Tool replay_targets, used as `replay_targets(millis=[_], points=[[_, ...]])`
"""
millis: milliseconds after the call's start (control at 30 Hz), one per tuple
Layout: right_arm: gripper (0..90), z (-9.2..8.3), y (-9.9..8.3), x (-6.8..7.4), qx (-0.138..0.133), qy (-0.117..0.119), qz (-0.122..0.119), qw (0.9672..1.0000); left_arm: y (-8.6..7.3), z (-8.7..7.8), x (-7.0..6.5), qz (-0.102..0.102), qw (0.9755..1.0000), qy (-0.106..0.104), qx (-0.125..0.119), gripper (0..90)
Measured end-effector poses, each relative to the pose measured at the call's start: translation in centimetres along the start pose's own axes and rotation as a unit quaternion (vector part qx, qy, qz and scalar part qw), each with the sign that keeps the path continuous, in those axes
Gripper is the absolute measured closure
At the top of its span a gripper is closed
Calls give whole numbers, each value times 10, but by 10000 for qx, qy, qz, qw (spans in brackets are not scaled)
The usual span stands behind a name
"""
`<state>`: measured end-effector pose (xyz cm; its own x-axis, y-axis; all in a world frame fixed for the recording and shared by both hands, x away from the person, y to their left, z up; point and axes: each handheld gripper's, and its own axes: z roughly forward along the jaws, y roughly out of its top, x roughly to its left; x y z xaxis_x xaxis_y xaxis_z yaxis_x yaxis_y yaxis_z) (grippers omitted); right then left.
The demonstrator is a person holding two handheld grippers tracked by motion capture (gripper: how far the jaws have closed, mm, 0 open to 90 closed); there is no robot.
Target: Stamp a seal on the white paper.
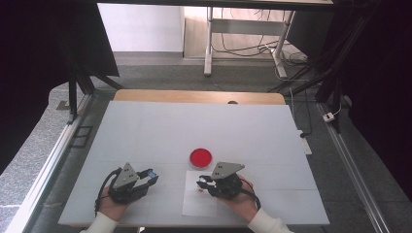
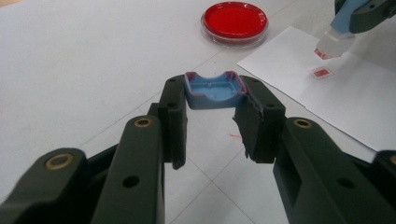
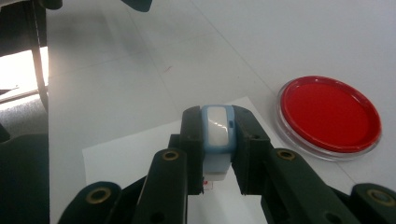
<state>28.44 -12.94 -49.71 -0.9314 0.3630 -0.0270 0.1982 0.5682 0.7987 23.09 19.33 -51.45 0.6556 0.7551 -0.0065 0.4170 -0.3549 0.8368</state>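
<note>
Cap [image 2: 213, 91] off and clamped in my left gripper [image 2: 212, 121], right gripper [image 3: 218, 154] closed on the stamp [image 3: 218, 135] just above the paper [image 1: 201, 204], one red mark [image 2: 320, 73] printed; recapping remains.

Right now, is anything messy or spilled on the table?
Nothing looks spilled. The red ink pad sits flat on the table. The left gripper holds the blue cap, which has red smears on its rim. The right gripper holds the stamp above the paper, which bears one small red print.
</note>
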Motion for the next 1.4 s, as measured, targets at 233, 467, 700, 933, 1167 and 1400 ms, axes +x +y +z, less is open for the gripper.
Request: replay_targets(millis=[233, 467, 700, 933, 1167, 1400], points=[[749, -10, 3, -5, -301, -52, 152, 9994, 0, 0, 0, 5, 10000, -6, 8, 644], [749, -21, 6, -13, -588, -147, 342, 9976, 0, 1, 0, 10, 10000, -3, 18, 643], [749, -26, 7, -18, -746, -239, 464, 9958, 0, 1, 0, 1, 10000, -7, 16, 643], [748, -35, 9, -24, -930, -353, 540, 9936, 0, 2, 0, 18, 10000, -20, 28, 642], [748, -41, 9, -30, -1043, -432, 680, 9913, 0, 3, 0, 12, 10000, -14, 34, 642], [748, -45, 9, -34, -1170, -489, 760, 9890, -1, 4, 0, 16, 10000, -28, 66, 643]])
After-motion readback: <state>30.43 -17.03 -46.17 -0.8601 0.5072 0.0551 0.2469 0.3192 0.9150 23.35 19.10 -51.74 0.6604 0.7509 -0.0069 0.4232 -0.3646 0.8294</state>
